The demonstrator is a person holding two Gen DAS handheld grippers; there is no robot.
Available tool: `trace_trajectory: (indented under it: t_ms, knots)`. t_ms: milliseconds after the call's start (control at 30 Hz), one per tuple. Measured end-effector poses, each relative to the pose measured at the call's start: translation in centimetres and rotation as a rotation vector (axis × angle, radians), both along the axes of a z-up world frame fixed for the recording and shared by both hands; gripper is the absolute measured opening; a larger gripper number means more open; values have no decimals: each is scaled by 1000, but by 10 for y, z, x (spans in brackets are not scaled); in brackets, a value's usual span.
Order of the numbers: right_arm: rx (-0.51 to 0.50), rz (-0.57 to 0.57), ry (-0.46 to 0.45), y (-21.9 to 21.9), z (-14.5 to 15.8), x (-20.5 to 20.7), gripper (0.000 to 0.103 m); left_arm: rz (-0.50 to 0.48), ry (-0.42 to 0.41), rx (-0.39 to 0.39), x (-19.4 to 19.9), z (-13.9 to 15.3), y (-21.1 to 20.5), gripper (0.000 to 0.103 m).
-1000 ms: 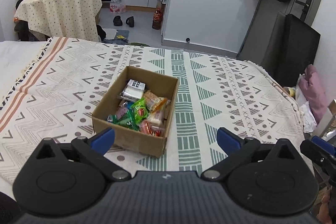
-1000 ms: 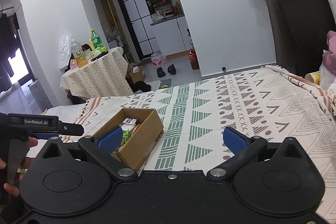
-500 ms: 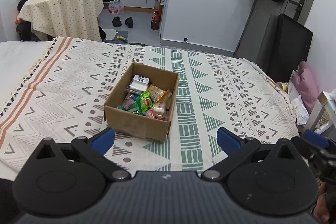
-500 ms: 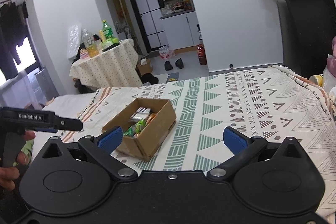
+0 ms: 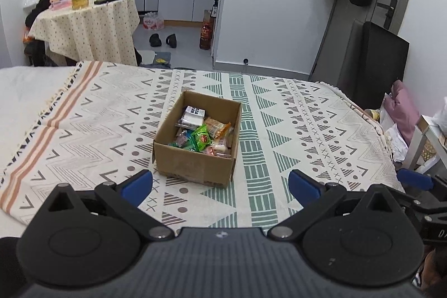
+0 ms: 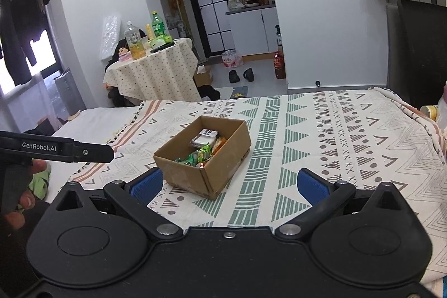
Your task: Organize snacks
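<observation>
i hold my left gripper [image 5: 220,183] and right gripper [image 6: 227,183] with jaws wide and empty, short of the cardboard box [image 5: 195,161] of snacks [image 5: 202,136] mid-bed on the patterned blanket [image 5: 293,116]. i'd lower one straight over the box and pinch a single packet.

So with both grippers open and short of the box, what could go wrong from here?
1. The snack packets lie jumbled and overlapping in the cardboard box, so open fingers may pinch two at once or drag a neighbour out.
2. The box sits on a soft patterned blanket; a push on its wall could slide or tip it.
3. The left gripper and right gripper both face the same box, so they might collide.
</observation>
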State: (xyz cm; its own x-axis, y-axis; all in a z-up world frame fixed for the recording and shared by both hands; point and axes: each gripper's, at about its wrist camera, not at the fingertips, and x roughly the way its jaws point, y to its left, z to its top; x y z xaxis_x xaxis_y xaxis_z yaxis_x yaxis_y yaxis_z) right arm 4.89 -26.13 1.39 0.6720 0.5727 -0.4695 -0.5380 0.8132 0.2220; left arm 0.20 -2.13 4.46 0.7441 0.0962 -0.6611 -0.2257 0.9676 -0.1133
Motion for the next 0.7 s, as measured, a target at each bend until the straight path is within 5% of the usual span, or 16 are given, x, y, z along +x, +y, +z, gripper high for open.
trace_trajectory:
  t_ms: [700]
  knots:
    - [9, 7, 33, 3, 1, -4, 103, -34, -23, 18, -10, 5, -10, 103]
